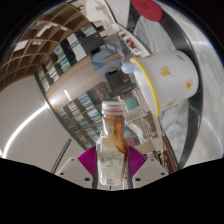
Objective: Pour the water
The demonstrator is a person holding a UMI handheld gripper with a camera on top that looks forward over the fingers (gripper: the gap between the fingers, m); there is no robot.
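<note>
From my remote seat I see the jaws (112, 160) closed on a small clear bottle (113, 140). The two purple pads (90, 160) press against its sides, one on each side, so the bottle is held firmly between them and the opening is only as wide as the bottle itself. The bottle is see-through, with a brownish label or some brownish content in its middle part, and its neck carries a clear ring or cap (116, 108) at the top. I cannot tell if the cap is on or off. The bottle points away from the jaws, toward the scene ahead, and seems a little tilted.

Just beyond the top of the bottle, and a little to the side, there is a white cup (168, 80) with small yellow marks on its wall and a yellow line at its rim. The cup looks tipped in this view, with its opening turned toward the bottle. The mouth of the bottle is near the cup but I cannot say if they touch.

Under the cup there is a pale bench (185, 125). On the other side a large curved shiny surface (45, 90) fills the view; it reflects shelves or windows. Farther away, behind the cup, a red thing (148, 10) shows, too small to name.
</note>
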